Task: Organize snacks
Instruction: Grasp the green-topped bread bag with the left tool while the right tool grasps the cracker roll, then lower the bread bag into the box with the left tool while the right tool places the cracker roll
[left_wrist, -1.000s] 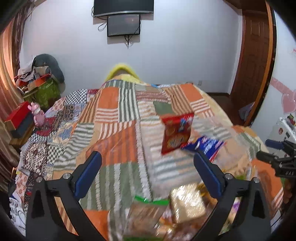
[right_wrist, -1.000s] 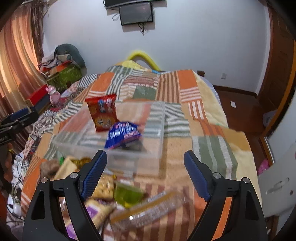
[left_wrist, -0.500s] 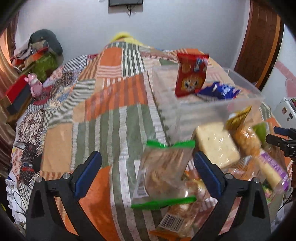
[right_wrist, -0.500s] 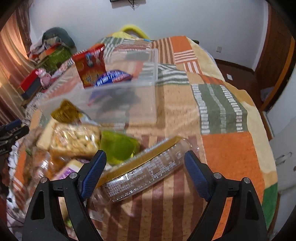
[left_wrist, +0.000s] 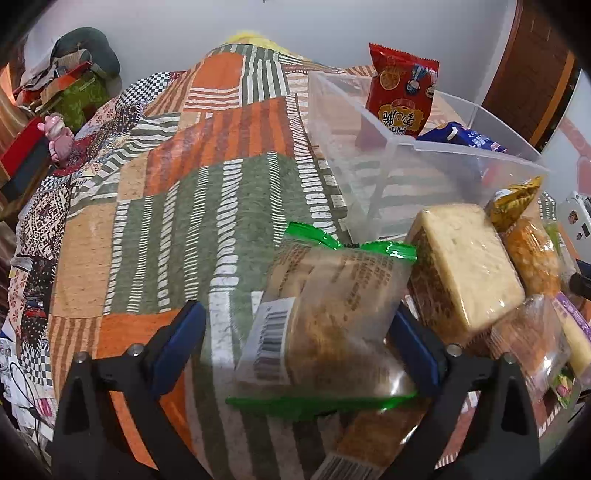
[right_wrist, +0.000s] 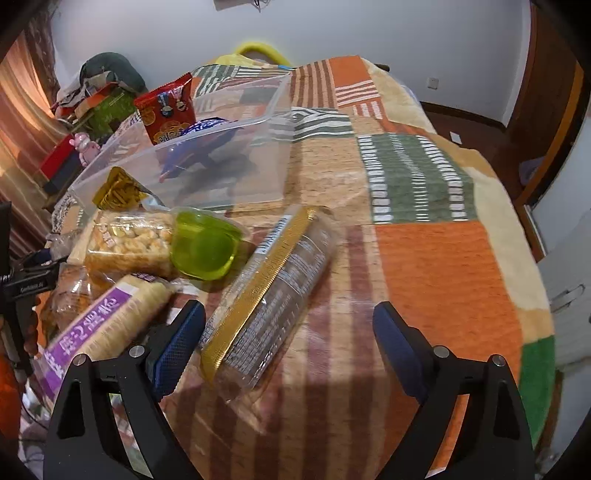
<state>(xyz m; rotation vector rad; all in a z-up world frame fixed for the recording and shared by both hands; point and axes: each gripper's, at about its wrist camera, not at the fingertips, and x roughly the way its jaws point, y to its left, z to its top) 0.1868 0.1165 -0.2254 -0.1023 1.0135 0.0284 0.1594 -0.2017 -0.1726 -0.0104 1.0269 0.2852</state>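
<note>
A patchwork quilt (left_wrist: 207, 192) lies beside a pink toy (left_wrist: 57, 136).

One clear plastic bin (right_wrist: 207, 162) sits on one patchwork blanket (right_wrist: 424, 258). Inside the bin are two snacks: one red packet (right_wrist: 168, 110) standing at the bin's 10 o'clock corner, and one blue packet (right_wrist: 201, 127) lying beside it. Outside, near the bin's 7 o'clock edge, the right wrist view shows five more: one gold-edged cracker sleeve (right_wrist: 273, 291), one green jelly cup (right_wrist: 205, 247), one puffed-snack bag (right_wrist: 129, 240), one purple-labelled pack (right_wrist: 103, 325), one yellow packet (right_wrist: 120, 190).
</note>
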